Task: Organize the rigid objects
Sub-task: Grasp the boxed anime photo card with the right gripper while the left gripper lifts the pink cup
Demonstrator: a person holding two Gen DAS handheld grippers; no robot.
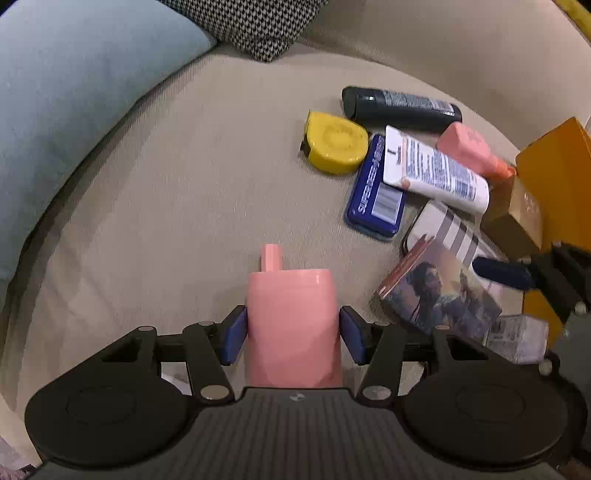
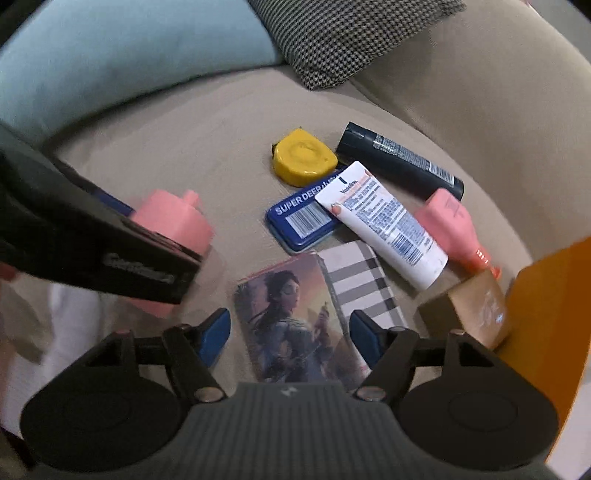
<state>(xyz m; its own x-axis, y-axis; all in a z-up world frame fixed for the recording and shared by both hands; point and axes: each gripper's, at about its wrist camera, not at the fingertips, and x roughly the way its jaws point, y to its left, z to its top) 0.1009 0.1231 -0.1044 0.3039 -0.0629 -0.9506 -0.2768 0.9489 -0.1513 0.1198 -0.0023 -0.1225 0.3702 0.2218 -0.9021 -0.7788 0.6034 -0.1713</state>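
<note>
My left gripper (image 1: 293, 334) is shut on a pink bottle (image 1: 291, 325) with a small spout, held above the beige sofa seat (image 1: 166, 192); the bottle also shows in the right wrist view (image 2: 173, 225). My right gripper (image 2: 290, 338) is open, its blue pads either side of a picture card box (image 2: 291, 317) that lies on the seat. Beyond lie a striped box (image 2: 362, 288), a blue tin (image 2: 303, 218), a white Vaseline tube (image 2: 384, 221), a yellow tape measure (image 2: 304, 157), a dark tube (image 2: 402, 160) and a second pink bottle (image 2: 450, 225).
An orange box (image 2: 550, 314) and a gold-brown box (image 2: 469, 310) stand at the right. A light blue cushion (image 1: 74, 92) and a houndstooth cushion (image 1: 251, 26) lean at the back. The sofa backrest (image 2: 480, 92) rises behind the pile.
</note>
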